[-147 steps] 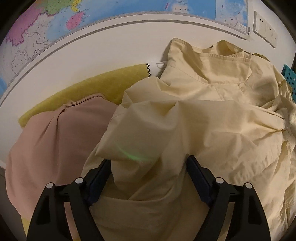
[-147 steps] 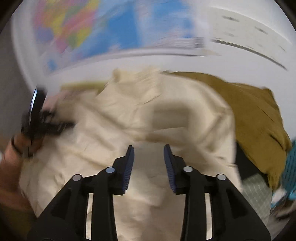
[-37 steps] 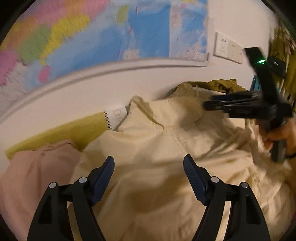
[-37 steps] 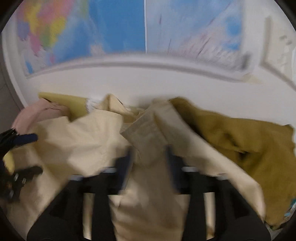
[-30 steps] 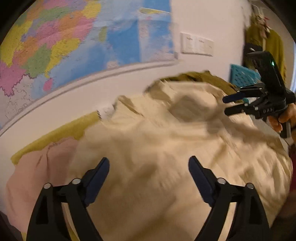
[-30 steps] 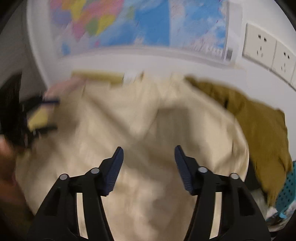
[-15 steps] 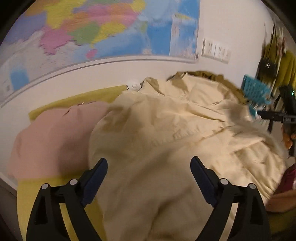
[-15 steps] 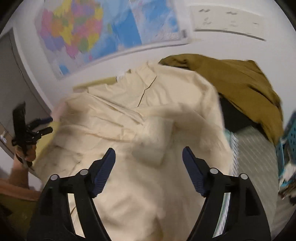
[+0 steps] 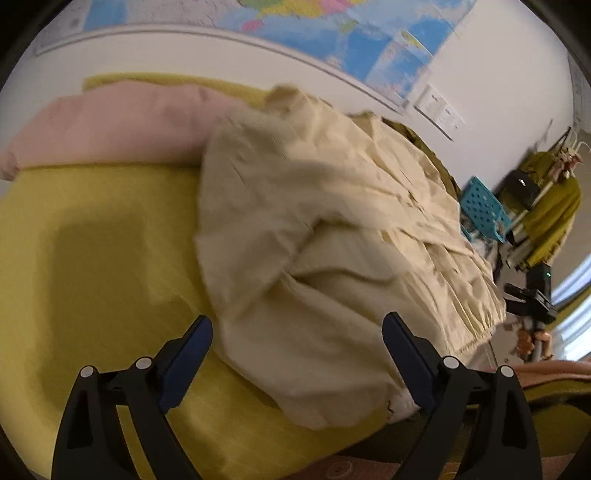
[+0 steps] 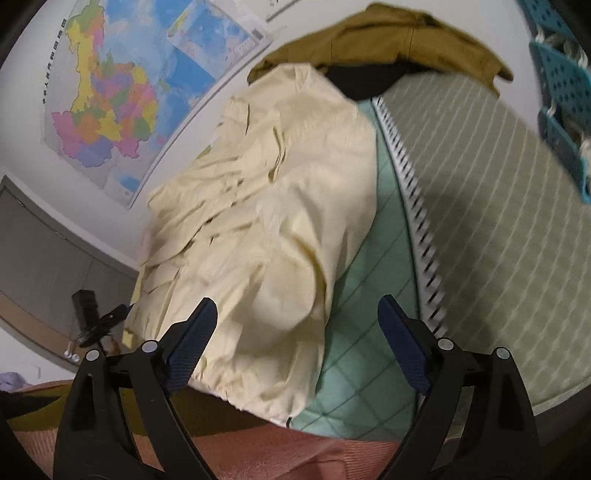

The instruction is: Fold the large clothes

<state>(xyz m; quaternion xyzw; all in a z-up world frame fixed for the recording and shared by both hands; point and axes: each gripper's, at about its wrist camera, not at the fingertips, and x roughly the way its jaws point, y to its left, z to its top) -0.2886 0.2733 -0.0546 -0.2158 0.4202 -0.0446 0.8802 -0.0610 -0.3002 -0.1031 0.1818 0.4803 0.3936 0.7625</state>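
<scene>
Both grippers have let go and pulled back toward the person since the earlier frames, when the left one had cloth bunched between its fingers. Now the left gripper (image 9: 297, 334) hangs with its fingers spread wide and nothing between them. The right gripper (image 10: 297, 319) is the same, wide apart and holding nothing.

The big cream-yellow cotton garment (image 9: 332, 229) lies in a rumpled heap across the work surface. One side rests on the yellow-green padded mat (image 9: 92, 240), just beside a soft pink cloth (image 9: 110, 122). The other side lies on the pale green checked sheet (image 10: 354, 314), near a grey striped mat (image 10: 498, 206). An olive-brown garment (image 10: 388, 33) sits behind it by the wall.

The folding looks barely begun. The garment is bunched and wrinkled, with no neat edges showing. It likely needs to be spread flat first, then folded over.
</scene>
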